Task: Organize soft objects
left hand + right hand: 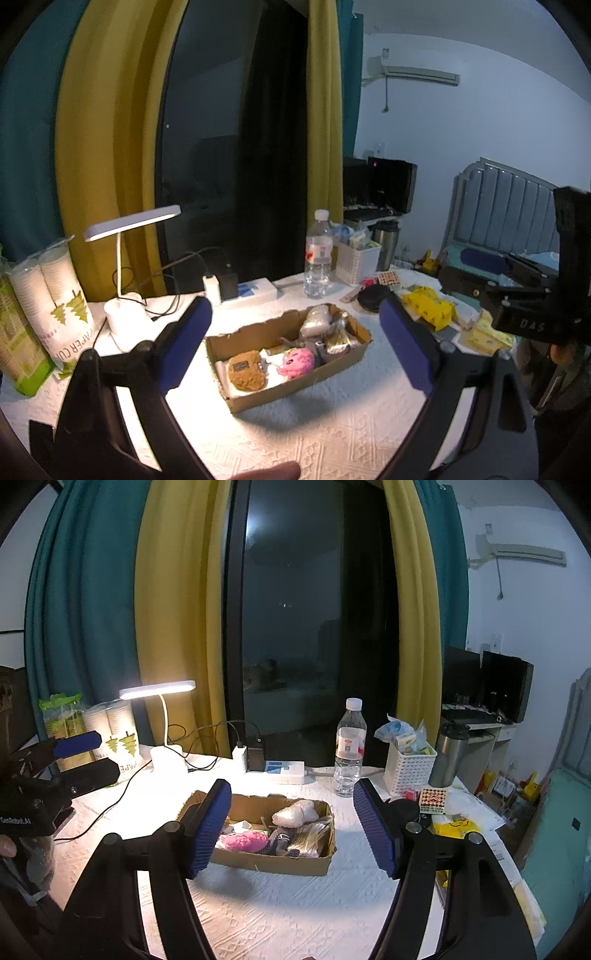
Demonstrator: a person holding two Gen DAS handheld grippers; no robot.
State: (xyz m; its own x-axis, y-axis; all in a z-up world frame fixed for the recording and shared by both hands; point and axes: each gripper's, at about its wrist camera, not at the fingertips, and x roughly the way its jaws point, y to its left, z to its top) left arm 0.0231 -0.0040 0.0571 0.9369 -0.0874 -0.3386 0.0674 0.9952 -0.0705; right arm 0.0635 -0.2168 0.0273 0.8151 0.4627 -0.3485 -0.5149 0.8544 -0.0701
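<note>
Between splayed blue pads, cardboard box (273, 862) lengthwise left-to-right.

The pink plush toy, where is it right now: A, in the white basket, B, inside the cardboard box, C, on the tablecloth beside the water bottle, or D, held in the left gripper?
B: the pink plush toy lies inside the cardboard box beside a brown plush; both grippers are open and empty.
</note>
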